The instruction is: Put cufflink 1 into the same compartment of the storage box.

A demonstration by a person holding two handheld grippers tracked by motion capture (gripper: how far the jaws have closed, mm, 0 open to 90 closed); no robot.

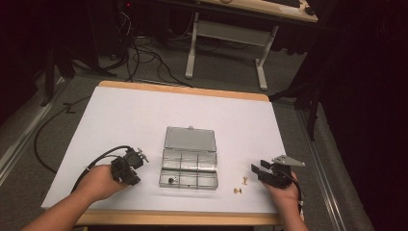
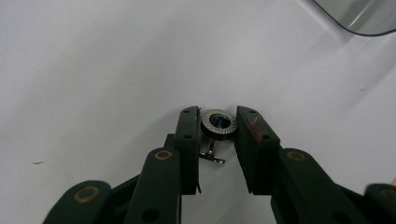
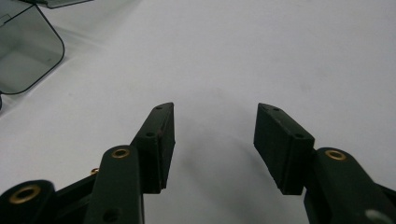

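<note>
Showing a round, blue-centred cufflink (image 2: pixel 218 124) between fingers (image 2: pixel 188 135).

Dim room: grey carpet floor (image 1: pixel 231 72), black cables (image 1: pixel 144 57), a white-legged desk (image 1: pixel 250 14) behind.

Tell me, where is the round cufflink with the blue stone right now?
The cufflink sits between the left gripper jaws, just above the white table, left of the clear box.

we get one fixed cam up high looking forward and down over the whole white table (image 1: pixel 144 120), two more riding the grippers, skimming close over it, both catching corners of the clear box (image 1: pixel 189 163) that we see from above
</note>
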